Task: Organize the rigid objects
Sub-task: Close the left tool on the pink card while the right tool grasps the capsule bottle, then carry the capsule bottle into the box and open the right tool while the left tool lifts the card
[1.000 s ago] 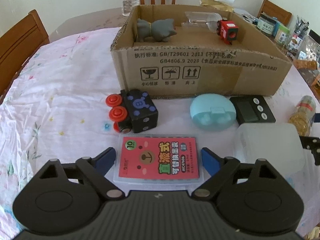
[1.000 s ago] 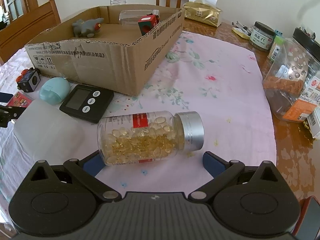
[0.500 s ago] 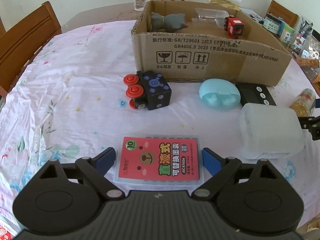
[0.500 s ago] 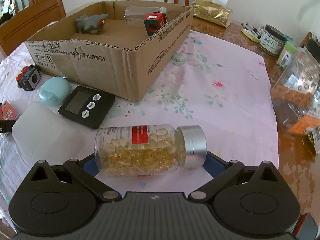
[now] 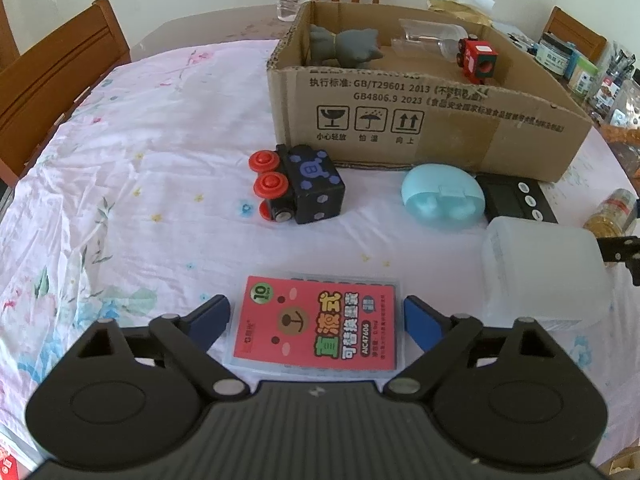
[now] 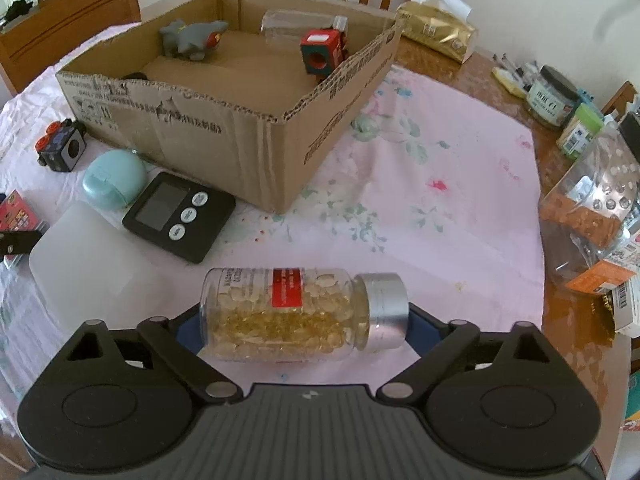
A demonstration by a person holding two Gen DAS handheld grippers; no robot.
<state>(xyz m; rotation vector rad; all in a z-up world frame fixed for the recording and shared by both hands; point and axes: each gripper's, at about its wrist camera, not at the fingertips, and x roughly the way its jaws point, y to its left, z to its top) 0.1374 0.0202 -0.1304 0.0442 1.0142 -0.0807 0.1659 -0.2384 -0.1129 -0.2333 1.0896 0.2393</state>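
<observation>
Table w/ floral cloth [image 5: 132, 184] carries all. Cardboard box [image 5: 420, 120], open top, sits at far centre; inside: grey toy animal [image 5: 348, 46], clear bottle [image 5: 432, 38], red toy block [image 5: 478, 58]. Frosted plastic container [image 5: 544, 272] lies at near right, a black timer [image 6: 180, 216] just beyond it, a teal oval case [image 5: 442, 196] beside the timer, and a black toy block w/ red wheels [image 5: 298, 188] left of that, all before the box front.

Your left gripper [image 5: 316, 320]: jaws closing, one either side of the red card pack [image 5: 318, 326] flat on the cloth; small gaps show, pads not yet pressing.

Your right gripper [image 6: 300, 326]: jaws closing on the capsule bottle [image 6: 296, 314] lying sideways; the bottle's base and silver cap meet the pads.
</observation>
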